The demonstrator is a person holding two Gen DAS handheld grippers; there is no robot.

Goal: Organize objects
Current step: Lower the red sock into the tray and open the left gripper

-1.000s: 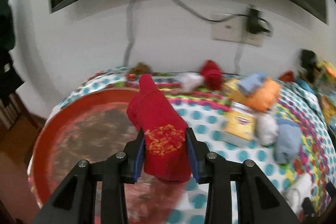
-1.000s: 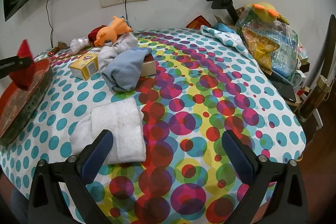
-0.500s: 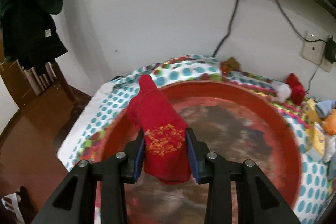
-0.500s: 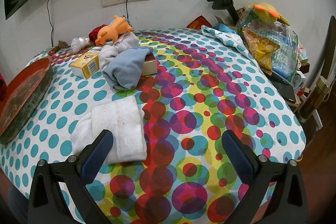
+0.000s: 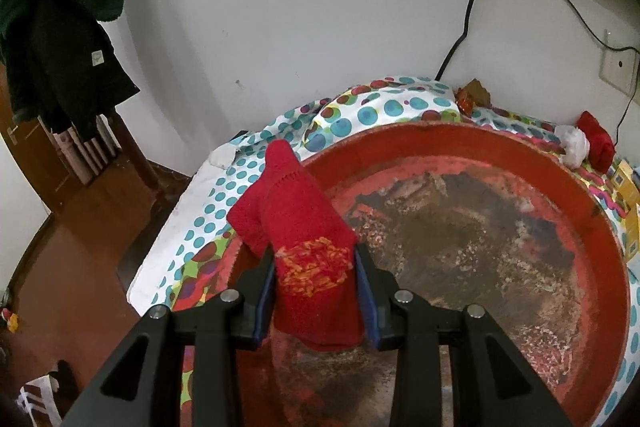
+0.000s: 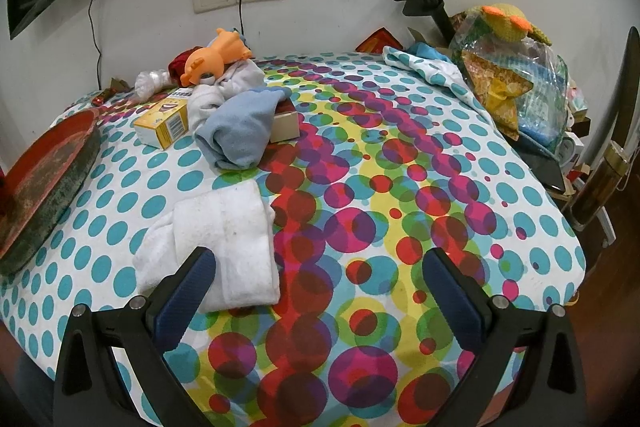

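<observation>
A: What does the left wrist view show?

B: The left hand-held gripper (image 5: pixel 315 281) is clenched on a red knitted sock (image 5: pixel 298 239) with an orange patch, holding it above the near-left part of a round red tray (image 5: pixel 472 143). The tray sits on the dotted tabletop (image 5: pixel 224 195). Another red item (image 5: pixel 596 141) lies beyond the tray by the wall.

A: And the right wrist view?

B: The right hand-held gripper (image 6: pixel 318 291) is released, jaws wide apart, holding nothing. A folded white towel (image 6: pixel 228 239) lies just ahead of its left finger. Farther back are a blue cloth (image 6: pixel 240 131), a yellow box (image 6: pixel 162 125) and an orange toy (image 6: pixel 216 57). The tray's edge (image 6: pixel 52 175) shows at far left.
</observation>
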